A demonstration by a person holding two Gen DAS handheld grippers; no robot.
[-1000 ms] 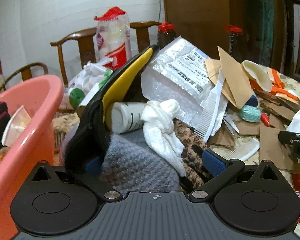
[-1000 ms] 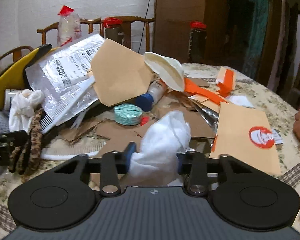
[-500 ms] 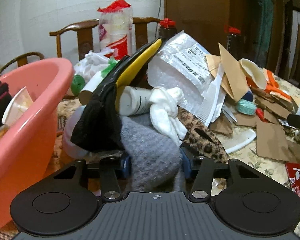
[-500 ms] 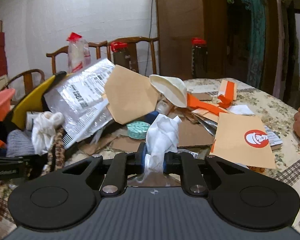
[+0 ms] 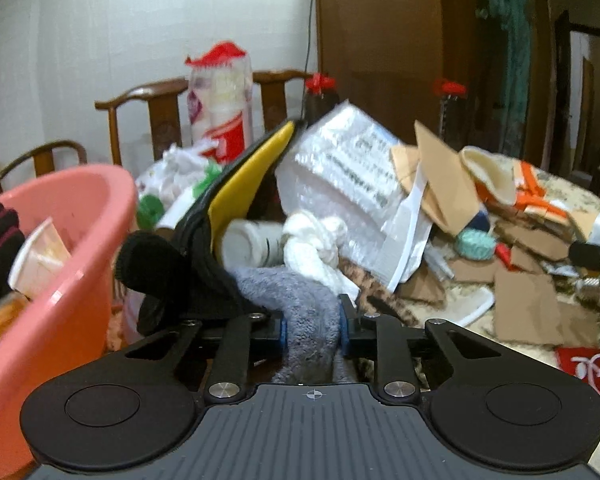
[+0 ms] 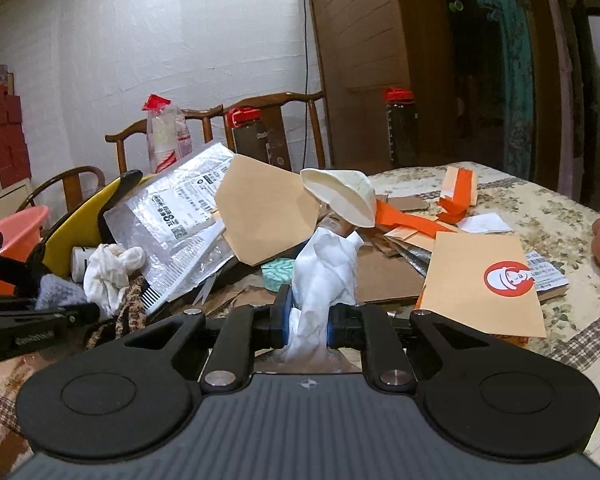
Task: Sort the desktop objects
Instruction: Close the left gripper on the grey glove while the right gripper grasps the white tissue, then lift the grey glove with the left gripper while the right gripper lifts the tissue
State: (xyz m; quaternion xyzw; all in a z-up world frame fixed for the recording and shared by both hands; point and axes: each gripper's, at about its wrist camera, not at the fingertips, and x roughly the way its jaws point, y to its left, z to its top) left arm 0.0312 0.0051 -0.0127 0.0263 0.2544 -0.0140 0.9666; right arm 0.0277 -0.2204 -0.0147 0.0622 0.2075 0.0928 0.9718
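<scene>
Now my left tongs (image 5: 311, 326) are closing on the grey sock (image 5: 300, 300) (pink tub (image 5: 80, 280) to their left); my right tongs (image 6: 308, 322) pinch the white tissue (image 6: 324, 268).

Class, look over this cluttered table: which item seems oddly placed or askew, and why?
The cream bowl sits tipped on its side atop the heap, perched above torn cardboard instead of standing flat on the table.

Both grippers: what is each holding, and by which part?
Left gripper, jaws closing, pinches the grey knit cloth at its near end. Right gripper clamps the white plastic bag low down.
</scene>
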